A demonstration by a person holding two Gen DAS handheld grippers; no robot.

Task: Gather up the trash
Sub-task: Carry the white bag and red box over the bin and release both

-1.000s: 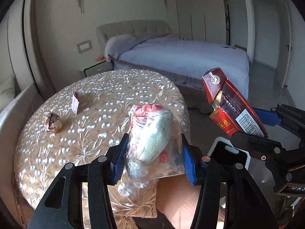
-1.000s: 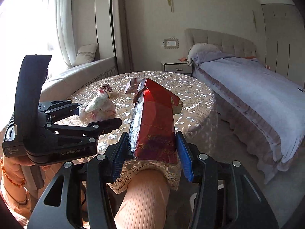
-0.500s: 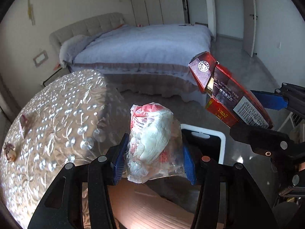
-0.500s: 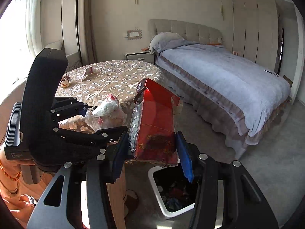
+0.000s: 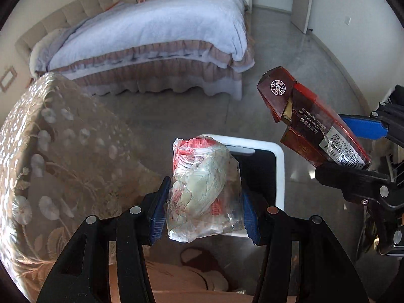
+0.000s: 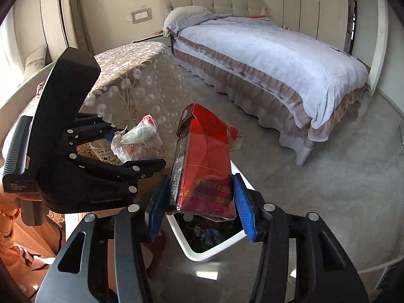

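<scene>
Since a second ago I have swung both loads off the round table: my left gripper clamps the crumpled clear plastic bag. My right gripper clamps the red cardboard cigarette carton. Both hang above the white rectangular waste bin, ready for release.

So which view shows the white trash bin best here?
The right wrist view: the white trash bin shows its rim and dark contents on the floor beyond the red cigarette carton. In the left wrist view the bin is largely covered by the clear plastic bag, leaving only its far rim and dark inside.
</scene>
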